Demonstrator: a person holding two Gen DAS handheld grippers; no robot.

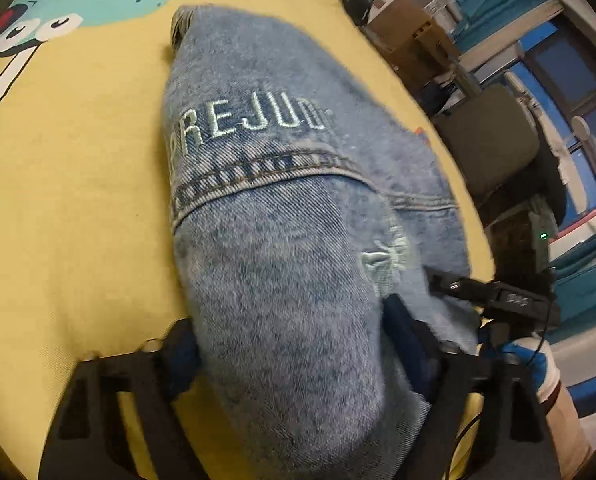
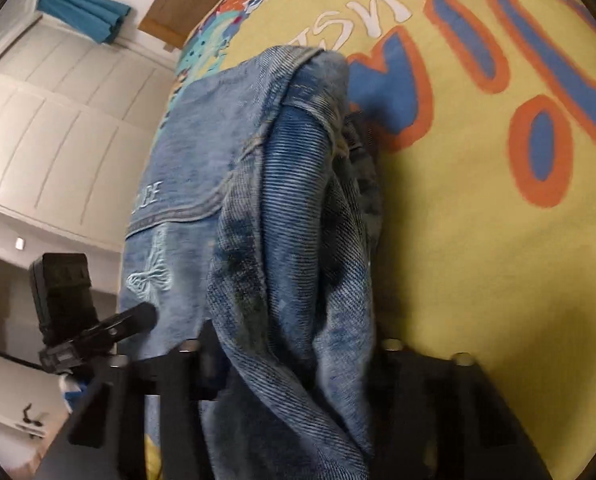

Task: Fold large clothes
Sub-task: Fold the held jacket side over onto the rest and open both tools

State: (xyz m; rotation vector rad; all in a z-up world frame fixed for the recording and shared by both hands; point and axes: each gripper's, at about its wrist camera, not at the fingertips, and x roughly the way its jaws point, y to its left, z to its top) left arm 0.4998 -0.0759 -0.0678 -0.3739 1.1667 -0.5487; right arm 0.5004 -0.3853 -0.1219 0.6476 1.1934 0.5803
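On the yellow printed bedspread [image 1: 70,184] lies the denim jacket [image 1: 282,208], and both of your claws hold it at its near end. Your left claw [image 1: 294,344] has a thick fold of the denim between its fingers, which press it from both sides. Your right claw [image 2: 294,360] pinches a bunched, rumpled edge of the same jacket [image 2: 298,220], its fingers closed on the cloth. Across the jacket's back runs pale embroidered lettering [image 1: 254,124], just above a stitched seam, and a pale embroidered motif [image 1: 386,260] sits below that seam. Beside the jacket's far end, the bedspread carries big blue and orange letters [image 2: 458,68]. Beyond the bedspread's edge stands a dark office chair [image 1: 494,144].
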